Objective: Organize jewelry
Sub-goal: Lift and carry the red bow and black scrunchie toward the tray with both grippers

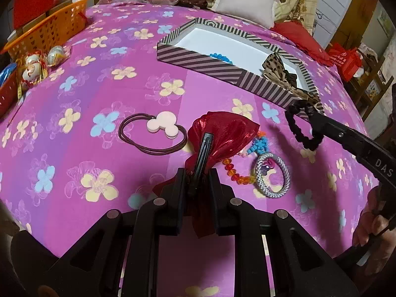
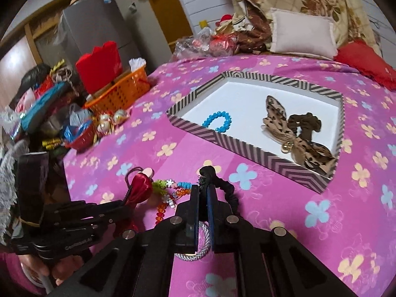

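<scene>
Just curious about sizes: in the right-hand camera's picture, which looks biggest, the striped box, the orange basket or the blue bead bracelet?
Largest to smallest:
1. striped box
2. orange basket, though it sits farther away, so it shows smaller
3. blue bead bracelet

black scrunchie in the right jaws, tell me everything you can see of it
The black scrunchie is a thin loop of ruffled, gathered fabric, matte black all round. The right gripper is shut on one part of the loop; the left wrist view shows the rest hanging free as an open ring above the pink flowered bedspread, apparently lifted clear of it. It hangs just in front of the striped box, near its corner with the leopard-print bow, not yet inside. Only the jaws appear to touch it.
</scene>
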